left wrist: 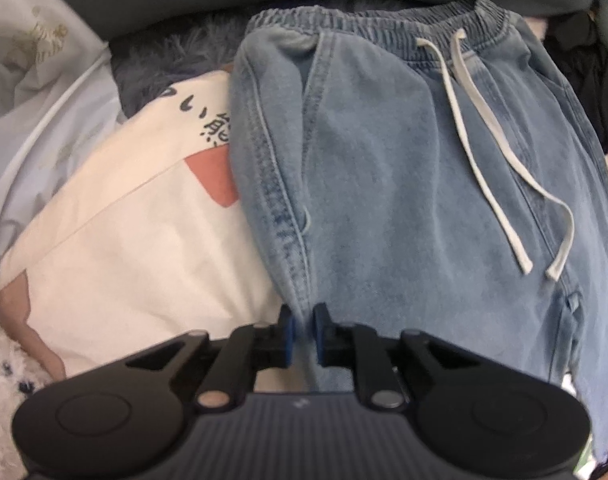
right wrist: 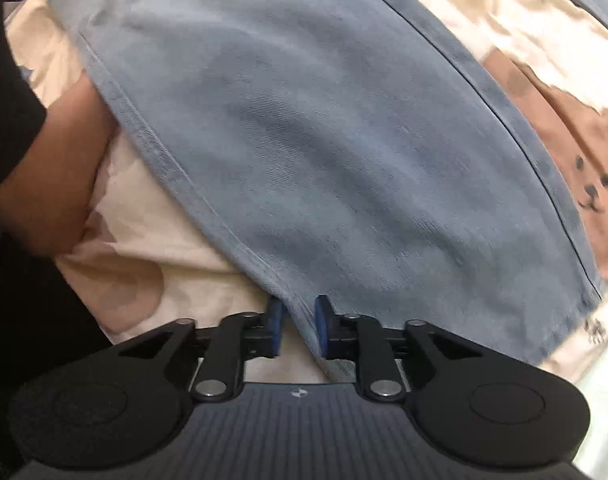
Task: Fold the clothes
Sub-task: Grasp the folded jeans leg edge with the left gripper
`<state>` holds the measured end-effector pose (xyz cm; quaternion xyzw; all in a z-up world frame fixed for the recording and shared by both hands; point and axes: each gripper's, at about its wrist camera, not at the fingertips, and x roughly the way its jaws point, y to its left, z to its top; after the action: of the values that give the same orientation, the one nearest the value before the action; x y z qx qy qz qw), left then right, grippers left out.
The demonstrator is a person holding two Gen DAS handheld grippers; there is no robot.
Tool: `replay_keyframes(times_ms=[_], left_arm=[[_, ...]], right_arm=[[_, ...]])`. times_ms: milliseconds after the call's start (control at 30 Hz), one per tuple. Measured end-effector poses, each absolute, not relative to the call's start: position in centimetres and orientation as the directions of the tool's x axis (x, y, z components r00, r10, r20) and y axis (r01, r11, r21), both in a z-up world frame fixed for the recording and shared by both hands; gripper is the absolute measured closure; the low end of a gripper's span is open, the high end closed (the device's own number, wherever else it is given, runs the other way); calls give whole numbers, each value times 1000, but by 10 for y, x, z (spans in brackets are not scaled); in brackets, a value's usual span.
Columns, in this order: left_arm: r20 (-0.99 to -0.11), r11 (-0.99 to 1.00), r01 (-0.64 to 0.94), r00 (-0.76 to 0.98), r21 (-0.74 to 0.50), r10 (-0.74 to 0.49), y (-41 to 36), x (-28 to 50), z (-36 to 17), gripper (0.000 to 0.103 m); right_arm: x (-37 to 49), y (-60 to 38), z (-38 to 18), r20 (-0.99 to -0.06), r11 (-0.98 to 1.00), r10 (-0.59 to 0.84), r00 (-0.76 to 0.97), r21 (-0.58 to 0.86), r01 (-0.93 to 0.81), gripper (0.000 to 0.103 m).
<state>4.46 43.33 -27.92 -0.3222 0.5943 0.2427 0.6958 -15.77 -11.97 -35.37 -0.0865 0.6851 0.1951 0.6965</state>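
**Both grippers pinching the jeans, pointing down**

Landmark = light-blue jeans [left wrist: 404, 168], lying flat on top of other laundry.

Left wrist view: jeans fill centre & right of frame, elastic waistband [left wrist: 376, 20] at the far end, white drawstring [left wrist: 480, 148] trailing down the front w/ both loose ends apart from each other. Left gripper [left wrist: 303, 332] sits at the jeans' near edge, on the stitched side seam; blue pads [left wrist: 289, 336] close together w/ a fold of denim between them, so clamped on the jeans. Left of the jeans, partly under them: cream T-shirt [left wrist: 136, 232] w/ dark printed characters & a red patch. Beyond that, further left of the jeans: pale white-blue fabric [left wrist: 36, 92]. Grey fluffy blanket [left wrist: 172, 52] shows just beyond the T-shirt, beside the waistband. Dark garment [left wrist: 584, 72] at the jeans' right, far corner.

Right wrist view: jeans [right wrist: 324, 140] seen as a plain leg panel running diagonally, hem seam on its left edge. Right gripper [right wrist: 299, 326] is at the near edge of that panel; pads narrowly apart w/ denim edge between, pressing it — gripped. Under the jeans: cream bedding w/ brown bear print [right wrist: 584, 184], bear face right of the jeans. Left of the jeans: a person's forearm [right wrist: 52, 184] w/ black sleeve above it, resting on the bedding.
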Motion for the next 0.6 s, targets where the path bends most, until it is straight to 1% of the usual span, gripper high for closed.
replay_keyframes(times_ms=[67,200,367,400,467,500,567,600], left_arm=[[-981,676,-719,189,-163,-34,433,43,-276,84],[-971,666,-719,237,-200,-36,437,40,-273,84],[-971,652,-731,238,-202,-34,447,39,-288,81],[-971,653,-731,238,-199,-30,450,39,-296,79],[-970,655,-731,241,-194,-18,453,40,-304,71],[-969,656,-730,247,-192,-9,459,39,-311,70],[-966,660,-727,259,-191,6,465,42,-315,62],[-964,662,-725,264,-190,13,467,44,-317,60]], right_arm=[[-159,-115,-357,-989,907,148,-10,140,-397,77],[-166,-103,-365,-993,882,114,-24,112,-457,75],[-165,-106,-365,-993,893,116,-26,116,-434,74],[-166,-105,-366,-993,895,116,-26,116,-431,74],[-168,-104,-367,-994,899,109,-24,109,-425,74],[-169,-103,-367,-994,901,105,-22,104,-422,74],[-170,-100,-367,-996,901,91,-17,89,-424,74],[-171,-98,-367,-996,901,84,-17,83,-426,74]])
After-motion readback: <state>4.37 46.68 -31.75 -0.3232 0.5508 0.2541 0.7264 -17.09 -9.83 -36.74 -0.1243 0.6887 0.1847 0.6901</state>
